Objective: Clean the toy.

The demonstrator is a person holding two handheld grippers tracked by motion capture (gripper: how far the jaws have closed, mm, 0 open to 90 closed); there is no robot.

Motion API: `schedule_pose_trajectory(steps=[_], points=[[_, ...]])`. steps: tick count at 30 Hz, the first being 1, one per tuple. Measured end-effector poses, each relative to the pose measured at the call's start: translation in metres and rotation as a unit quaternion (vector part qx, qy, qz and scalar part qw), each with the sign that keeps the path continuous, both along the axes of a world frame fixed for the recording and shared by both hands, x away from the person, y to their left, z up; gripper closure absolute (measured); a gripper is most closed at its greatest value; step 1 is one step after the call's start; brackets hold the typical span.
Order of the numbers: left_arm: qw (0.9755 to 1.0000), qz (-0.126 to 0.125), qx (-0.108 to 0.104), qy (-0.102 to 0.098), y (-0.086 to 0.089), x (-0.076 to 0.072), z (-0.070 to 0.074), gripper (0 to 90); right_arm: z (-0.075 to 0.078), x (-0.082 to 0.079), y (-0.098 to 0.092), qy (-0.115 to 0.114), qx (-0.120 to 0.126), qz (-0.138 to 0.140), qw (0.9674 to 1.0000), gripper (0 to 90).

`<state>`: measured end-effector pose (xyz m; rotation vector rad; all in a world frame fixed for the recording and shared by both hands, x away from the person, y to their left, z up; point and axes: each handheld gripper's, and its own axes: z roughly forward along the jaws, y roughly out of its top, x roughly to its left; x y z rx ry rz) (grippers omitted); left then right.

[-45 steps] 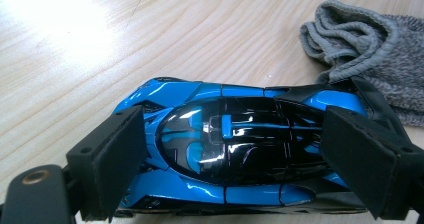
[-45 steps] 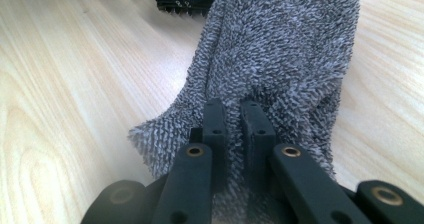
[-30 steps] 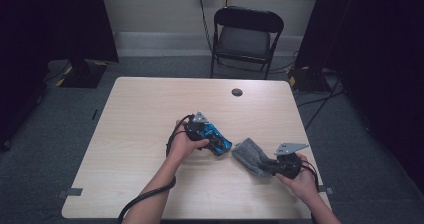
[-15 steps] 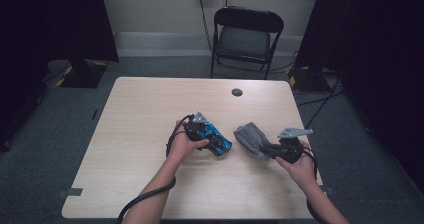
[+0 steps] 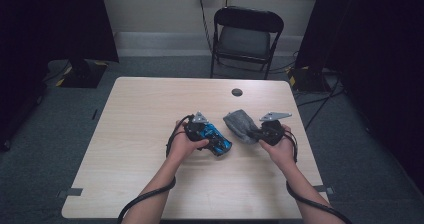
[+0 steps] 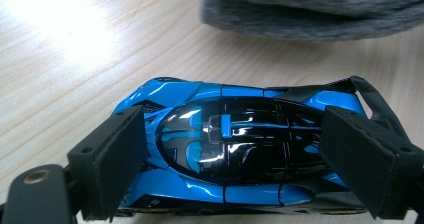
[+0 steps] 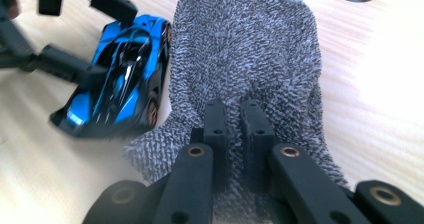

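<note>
A blue and black toy car [image 5: 222, 145] rests on the wooden table [image 5: 150, 114] just right of centre. My left gripper [image 5: 212, 135] is shut on it. In the left gripper view the two pads [image 6: 117, 164] press the car [image 6: 235, 144] from both sides. To the car's right lies a grey fuzzy cloth [image 5: 239, 123], with my right gripper [image 5: 253, 133] shut on its near edge. In the right gripper view the jaws [image 7: 234, 129] pinch a fold of the cloth [image 7: 250, 49], and the car [image 7: 120, 79] lies to its left. The cloth [image 6: 320, 9] lies beyond the car in the left gripper view.
A round cable hole [image 5: 237, 92] sits in the table behind the cloth. A black folding chair [image 5: 245, 34] stands beyond the far edge. Cables trail from both grippers off the near edge. Dark curtains flank the room.
My right gripper has carried the grey cloth away from me and slightly upward, from lower right of the car to beside it. The left gripper and the car have stayed put.
</note>
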<state>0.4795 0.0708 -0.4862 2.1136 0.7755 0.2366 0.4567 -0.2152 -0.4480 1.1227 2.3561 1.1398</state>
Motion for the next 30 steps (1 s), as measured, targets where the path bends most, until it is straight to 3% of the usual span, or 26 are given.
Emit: schedule_pose_trajectory(steps=[7,15,24,30], points=[[1.0000,0.001,0.000,0.002,0.000,0.000,0.000,11.9,-0.009,0.020,0.019,0.007,-0.012,-0.018,0.9997,83.6],[1.0000,0.002,-0.004,0.000,0.000,-0.001,-0.001,11.9,-0.022,0.029,0.042,0.016,-0.016,-0.024,0.9994,83.5],[1.0000,0.002,-0.003,-0.001,0.000,-0.001,0.000,11.9,-0.034,0.032,0.061,0.020,-0.026,0.008,0.9994,83.3],[1.0000,0.002,-0.003,-0.001,0.000,-0.001,-0.001,11.9,-0.036,0.031,0.060,0.011,-0.032,0.035,0.9988,83.3]])
